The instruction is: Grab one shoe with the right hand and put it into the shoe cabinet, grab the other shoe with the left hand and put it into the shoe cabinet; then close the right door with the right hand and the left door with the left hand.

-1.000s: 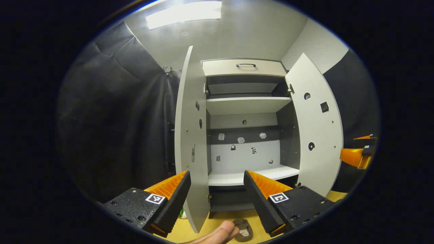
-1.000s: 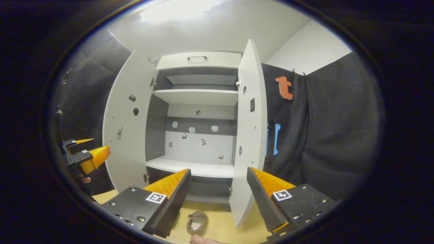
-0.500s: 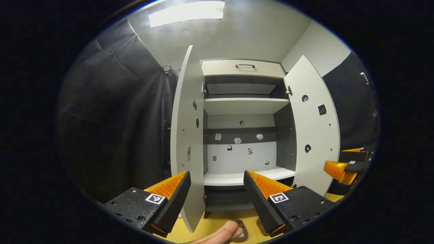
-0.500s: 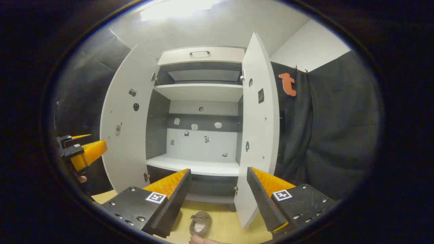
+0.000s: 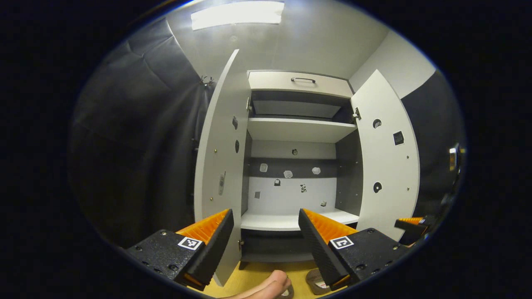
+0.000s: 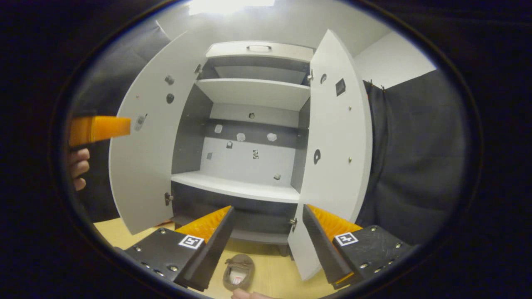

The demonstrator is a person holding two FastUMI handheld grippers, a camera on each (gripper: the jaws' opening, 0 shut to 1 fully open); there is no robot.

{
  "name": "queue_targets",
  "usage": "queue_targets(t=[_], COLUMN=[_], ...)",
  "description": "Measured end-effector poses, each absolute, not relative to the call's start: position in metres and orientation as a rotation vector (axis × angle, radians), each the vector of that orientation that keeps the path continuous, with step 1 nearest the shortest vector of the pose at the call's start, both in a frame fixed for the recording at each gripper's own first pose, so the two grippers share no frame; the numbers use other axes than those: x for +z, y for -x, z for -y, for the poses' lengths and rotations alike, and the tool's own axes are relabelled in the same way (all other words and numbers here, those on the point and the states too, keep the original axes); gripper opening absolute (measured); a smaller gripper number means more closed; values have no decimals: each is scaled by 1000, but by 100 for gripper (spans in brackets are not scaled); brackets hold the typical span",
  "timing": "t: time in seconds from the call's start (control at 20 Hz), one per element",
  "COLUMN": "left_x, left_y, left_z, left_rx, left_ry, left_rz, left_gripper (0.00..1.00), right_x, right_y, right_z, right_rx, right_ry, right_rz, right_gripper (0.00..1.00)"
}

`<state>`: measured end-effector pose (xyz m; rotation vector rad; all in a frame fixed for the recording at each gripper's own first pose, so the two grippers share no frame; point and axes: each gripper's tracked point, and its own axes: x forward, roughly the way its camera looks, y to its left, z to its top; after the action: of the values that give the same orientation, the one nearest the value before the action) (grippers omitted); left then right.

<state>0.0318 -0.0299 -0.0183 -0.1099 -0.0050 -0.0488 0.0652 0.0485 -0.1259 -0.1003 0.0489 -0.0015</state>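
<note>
The white shoe cabinet stands ahead with both doors swung wide, its left door [image 5: 218, 166] [image 6: 143, 158] and right door [image 5: 386, 166] [image 6: 336, 141] framing a bare lower shelf [image 5: 286, 220] [image 6: 237, 187]. A brown shoe [image 6: 237, 272] lies on the wooden floor in front of it, just below my right gripper [image 6: 268, 209], which is open and holds nothing. My left gripper [image 5: 264, 214] is open and holds nothing too; a shoe [image 5: 315, 283] peeks out under its right finger. One finger [image 6: 99, 128] of the left gripper shows at the left edge, a hand [image 6: 79, 168] beneath it.
Black cloth walls close in on both sides of the cabinet. An upper shelf [image 5: 297, 126] and a top drawer [image 5: 299, 81] with a dark handle sit above. The yellow wooden floor [image 6: 274, 276] runs in front. A bit of the person [image 5: 266, 288] shows at the bottom edge.
The right gripper has dropped lower and come nearer the cabinet, which now looks bigger in its view. In the left gripper view the right gripper slid down to the lower right edge.
</note>
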Motion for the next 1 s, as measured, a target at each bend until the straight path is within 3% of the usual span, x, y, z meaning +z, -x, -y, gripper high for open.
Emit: queue_targets(t=[0.3,0.55,0.6,0.7,1.0], left_x=[-41,-69,-75,-82,-95], left_y=[-70,-95,-100,-113,-136], left_z=[40,46,46,47,54], left_rx=[-53,-85,-87,-100,-155], left_ry=[108,111,112,82,48], left_rz=[11,-19,-22,-38,-54], left_gripper=[97,97,97,97,97], right_x=[-235,-337,-349,-373,-436], right_y=[-85,-86,-87,-86,-80], right_z=[-76,-100,-102,-99,-127], right_rx=[15,75,78,55,124], right_ry=[168,102,105,116,40], right_rz=[-163,-370,-389,-438,-613], right_gripper=[99,96,99,94,96])
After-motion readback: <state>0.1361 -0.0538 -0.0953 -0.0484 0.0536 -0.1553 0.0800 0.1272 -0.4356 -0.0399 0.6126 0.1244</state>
